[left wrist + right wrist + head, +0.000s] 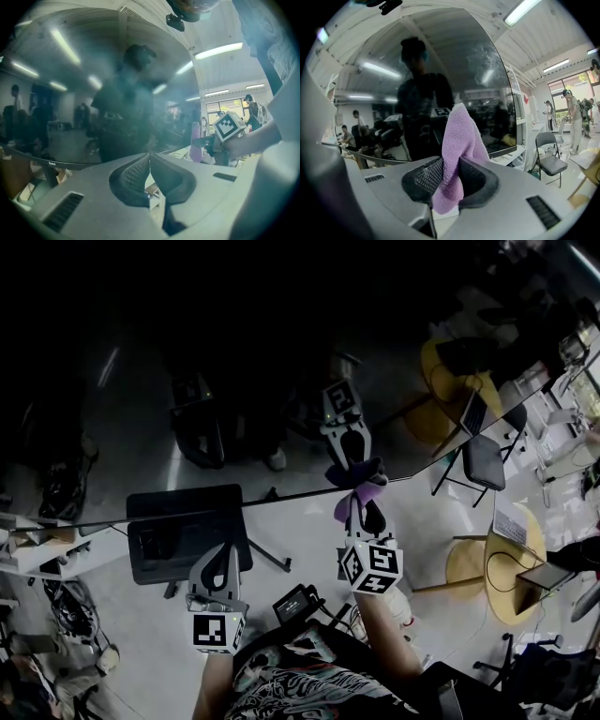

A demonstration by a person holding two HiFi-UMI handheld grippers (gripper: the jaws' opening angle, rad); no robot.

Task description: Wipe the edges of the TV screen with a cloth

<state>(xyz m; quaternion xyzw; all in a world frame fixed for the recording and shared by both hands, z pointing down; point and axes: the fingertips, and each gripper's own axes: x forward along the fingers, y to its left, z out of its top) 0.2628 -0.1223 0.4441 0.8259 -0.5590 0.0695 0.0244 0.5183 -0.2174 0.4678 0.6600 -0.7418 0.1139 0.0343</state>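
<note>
— Where's the cloth [458,136]?
— Purple, clenched in the right gripper [449,174], at the TV screen's [234,362] lower edge.
— And the left gripper [150,161]?
— Jaws closed together, empty, just below that screen's edge.

You're in an open-plan office or lab space. Round yellow tables [502,559] carrying laptops [539,575] stand at two and four o'clock, with a folding chair [484,460] between them. Fluorescent strip lights [524,9] run overhead, and people [572,112] stand by big windows [569,79] at three o'clock.
</note>
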